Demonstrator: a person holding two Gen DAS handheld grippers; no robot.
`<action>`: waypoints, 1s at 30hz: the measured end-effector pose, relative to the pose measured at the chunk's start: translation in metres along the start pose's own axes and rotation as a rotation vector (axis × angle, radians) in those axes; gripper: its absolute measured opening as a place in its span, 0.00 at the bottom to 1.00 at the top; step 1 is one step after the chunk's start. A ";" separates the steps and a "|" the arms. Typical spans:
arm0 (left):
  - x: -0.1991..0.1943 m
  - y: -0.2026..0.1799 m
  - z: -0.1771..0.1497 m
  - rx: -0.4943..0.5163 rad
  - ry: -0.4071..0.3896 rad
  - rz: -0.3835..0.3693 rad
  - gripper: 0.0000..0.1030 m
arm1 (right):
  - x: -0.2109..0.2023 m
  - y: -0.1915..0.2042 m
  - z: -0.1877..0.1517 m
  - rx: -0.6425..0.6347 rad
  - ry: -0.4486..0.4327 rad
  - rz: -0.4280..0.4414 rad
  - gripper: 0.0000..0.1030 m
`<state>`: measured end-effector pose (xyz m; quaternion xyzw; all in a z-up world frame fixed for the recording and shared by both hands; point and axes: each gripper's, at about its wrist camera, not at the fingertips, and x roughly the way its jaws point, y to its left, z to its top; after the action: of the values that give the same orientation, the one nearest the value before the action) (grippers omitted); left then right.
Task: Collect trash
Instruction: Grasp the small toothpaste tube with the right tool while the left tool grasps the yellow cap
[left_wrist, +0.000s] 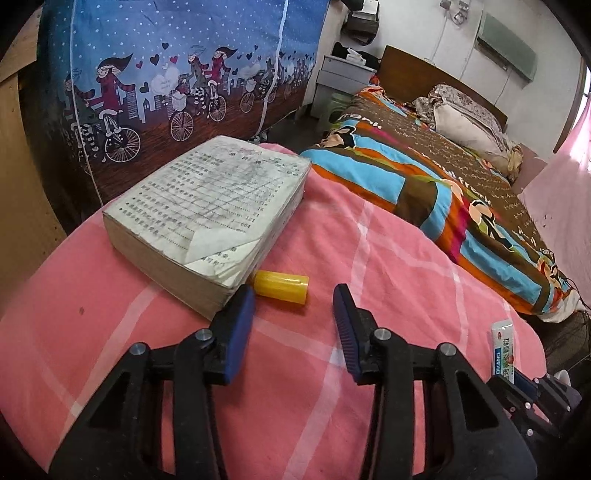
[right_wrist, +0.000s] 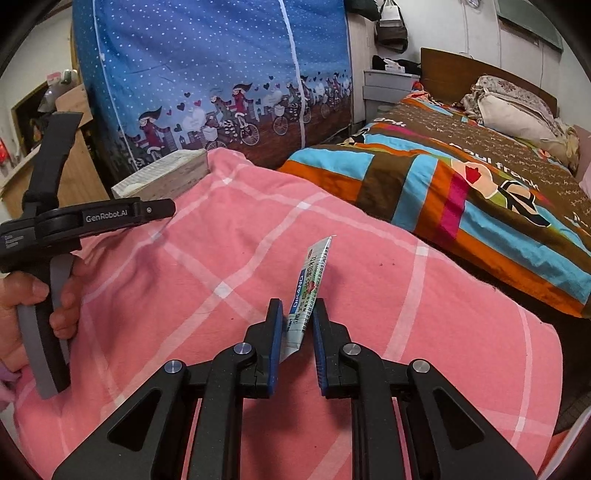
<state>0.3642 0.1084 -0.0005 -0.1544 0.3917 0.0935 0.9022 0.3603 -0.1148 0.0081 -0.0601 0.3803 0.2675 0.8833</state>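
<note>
A small yellow plastic cylinder lies on its side on the pink checked cloth, against the near corner of a thick worn book. My left gripper is open, low over the cloth. The cylinder sits just past its fingertips, close to the left one, and neither pad presses on it. My right gripper is shut on the lower end of a white-and-green sachet, which sticks up and forward from the pads. The same sachet shows at the lower right of the left wrist view.
A person's hand holds the left gripper's handle at the left edge. A bed with a striped quilt and pillows lies to the right. A blue fabric wardrobe stands behind. Beyond the cloth's right edge the surface drops off.
</note>
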 end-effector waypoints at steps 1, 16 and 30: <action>0.001 0.000 0.001 0.003 0.003 0.005 0.44 | 0.000 0.000 0.000 0.001 0.001 0.000 0.13; 0.002 0.000 0.001 0.012 -0.008 0.025 0.32 | 0.002 0.001 -0.002 -0.003 0.004 -0.001 0.14; -0.053 -0.026 -0.021 0.164 -0.204 -0.083 0.32 | -0.011 0.006 -0.004 -0.037 -0.066 -0.014 0.09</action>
<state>0.3216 0.0743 0.0306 -0.0862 0.2977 0.0388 0.9500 0.3485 -0.1158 0.0131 -0.0699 0.3454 0.2701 0.8961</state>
